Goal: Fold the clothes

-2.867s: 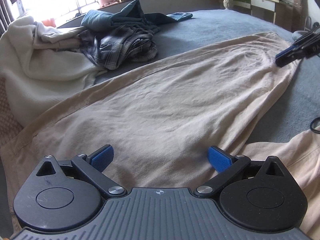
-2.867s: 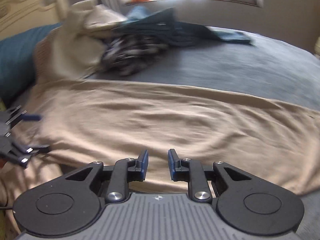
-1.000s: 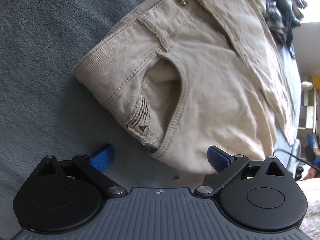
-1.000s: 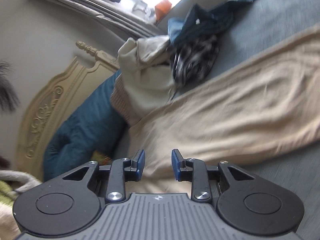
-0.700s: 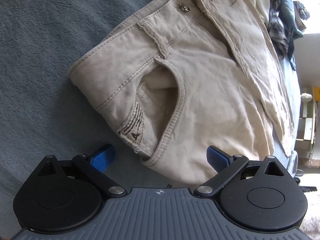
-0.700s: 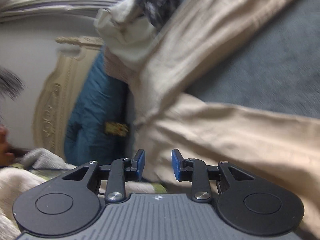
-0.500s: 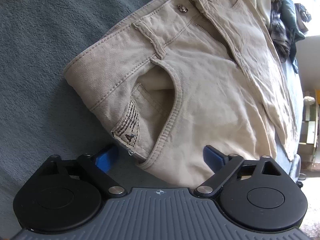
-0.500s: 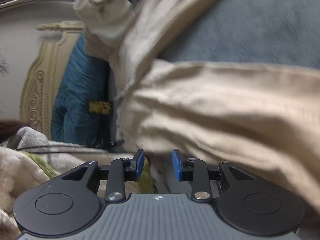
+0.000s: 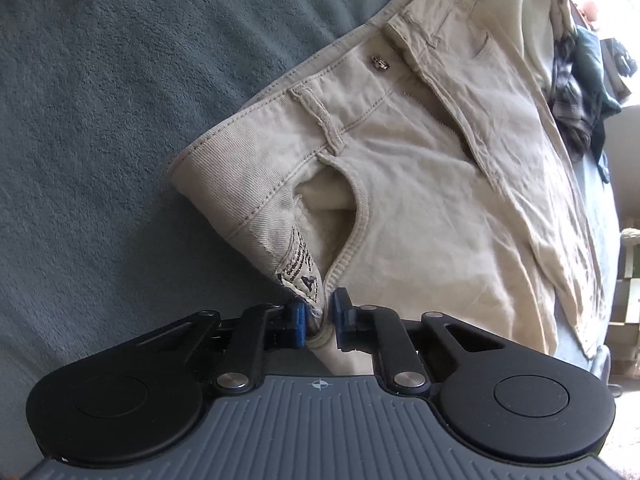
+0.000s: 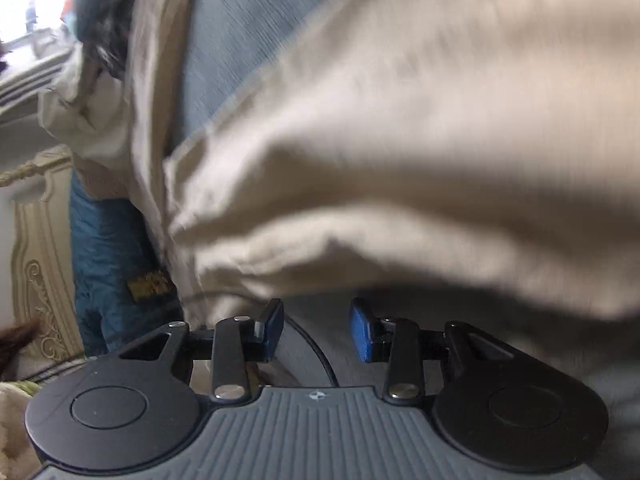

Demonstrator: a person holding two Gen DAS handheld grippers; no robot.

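Observation:
Beige trousers (image 9: 420,184) lie on the grey-blue bedspread (image 9: 100,120), waistband towards me, fly undone, front pocket gaping. My left gripper (image 9: 319,320) is shut on the trousers' side seam just below the pocket label (image 9: 301,276). In the right wrist view the same beige trousers (image 10: 420,160) fill most of the blurred frame as a leg. My right gripper (image 10: 316,330) is open right at the lower edge of that leg, with no cloth between its blue pads (image 10: 360,334).
A heap of other clothes, checked and teal (image 9: 576,92), lies far along the bed. A teal pillow (image 10: 108,248) and a carved cream headboard (image 10: 36,264) stand at the left of the right wrist view. A dark cable (image 10: 316,356) runs under the right gripper.
My left gripper has gone from wide open to shut on the trousers' hip seam. My right gripper has swung down to the trouser leg and spread its fingers wider.

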